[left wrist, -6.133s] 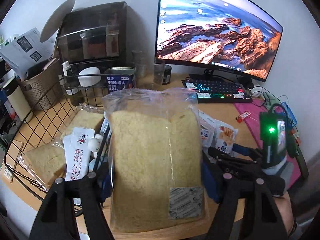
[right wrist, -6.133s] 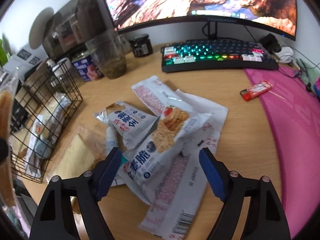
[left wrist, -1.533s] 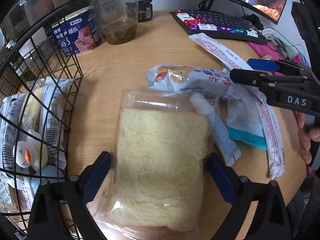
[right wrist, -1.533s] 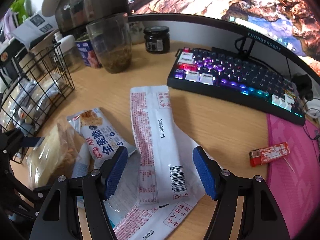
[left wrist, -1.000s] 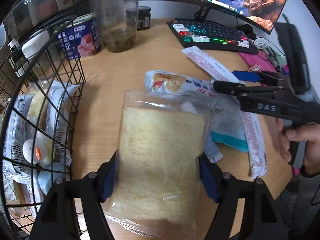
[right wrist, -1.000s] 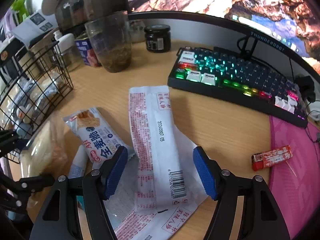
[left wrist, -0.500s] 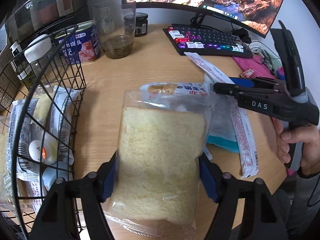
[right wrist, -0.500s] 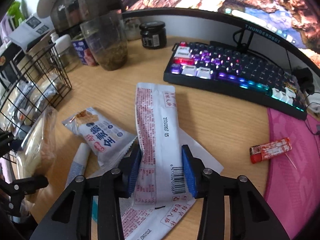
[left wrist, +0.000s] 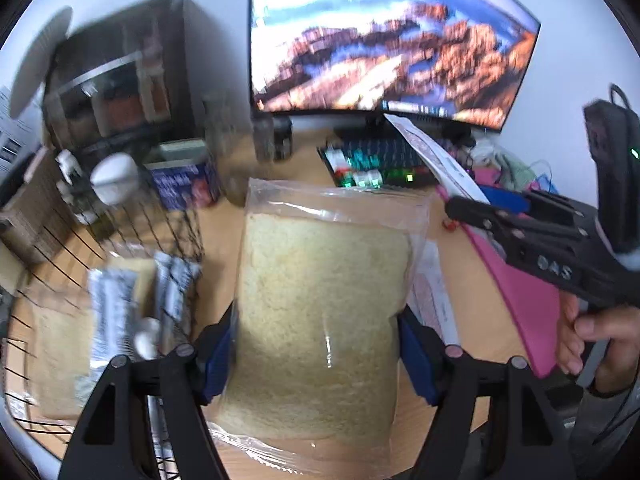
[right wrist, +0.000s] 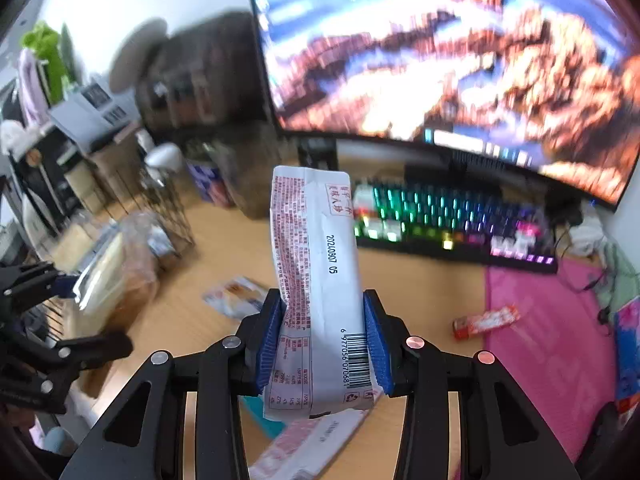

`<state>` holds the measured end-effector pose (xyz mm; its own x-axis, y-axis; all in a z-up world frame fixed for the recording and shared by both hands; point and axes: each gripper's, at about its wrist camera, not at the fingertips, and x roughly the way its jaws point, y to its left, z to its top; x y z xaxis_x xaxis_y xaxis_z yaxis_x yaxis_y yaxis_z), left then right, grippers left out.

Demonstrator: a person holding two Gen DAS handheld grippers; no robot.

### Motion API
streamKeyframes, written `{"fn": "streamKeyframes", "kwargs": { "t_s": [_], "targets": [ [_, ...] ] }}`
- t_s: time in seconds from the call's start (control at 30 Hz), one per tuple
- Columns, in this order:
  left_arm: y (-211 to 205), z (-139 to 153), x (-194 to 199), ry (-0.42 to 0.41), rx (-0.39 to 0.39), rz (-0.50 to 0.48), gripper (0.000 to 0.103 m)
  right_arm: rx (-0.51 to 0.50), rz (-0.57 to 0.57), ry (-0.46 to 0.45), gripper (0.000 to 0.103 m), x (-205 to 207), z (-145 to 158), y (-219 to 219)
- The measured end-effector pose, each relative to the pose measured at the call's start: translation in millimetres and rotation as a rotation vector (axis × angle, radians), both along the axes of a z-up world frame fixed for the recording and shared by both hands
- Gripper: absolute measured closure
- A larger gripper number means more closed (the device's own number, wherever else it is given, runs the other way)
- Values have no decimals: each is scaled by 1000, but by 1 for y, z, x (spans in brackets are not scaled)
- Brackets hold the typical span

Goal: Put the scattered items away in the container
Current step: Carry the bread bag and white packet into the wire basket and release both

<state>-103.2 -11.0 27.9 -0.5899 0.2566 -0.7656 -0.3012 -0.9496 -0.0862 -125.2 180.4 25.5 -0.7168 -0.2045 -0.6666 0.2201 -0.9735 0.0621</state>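
Both loaded: left gripper (left wrist: 316, 354) clamps the bread bag (left wrist: 320, 320), right gripper (right wrist: 325, 338) pinches the white packet (right wrist: 316, 264). Swing each over the wire basket (left wrist: 168, 232) to their left before letting go.

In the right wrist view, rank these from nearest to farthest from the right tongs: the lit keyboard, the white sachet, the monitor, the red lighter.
1. White sachet: clamped in the right tongs.
2. Red lighter: right, on the desk by the pink mat.
3. Lit keyboard: behind, centre-right.
4. Monitor: rearmost, above the keyboard.
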Motion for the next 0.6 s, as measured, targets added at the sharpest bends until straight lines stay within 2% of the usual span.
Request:
{"fn": "streamKeyframes", "kwargs": {
  "t_s": [0.13,0.3,0.47,0.6],
  "targets": [
    [-21,23,9,56,12,39,27,2,34,51,62,17,28,-23],
    [-55,42,18,99,16,99,27,9,102,84,62,27,50,-64],
    [-102,49,26,122,2,181,27,12,192,97,62,24,60,-118],
    [-144,49,31,119,-10,261,27,19,257,78,62,17,55,-166]
  ]
}}
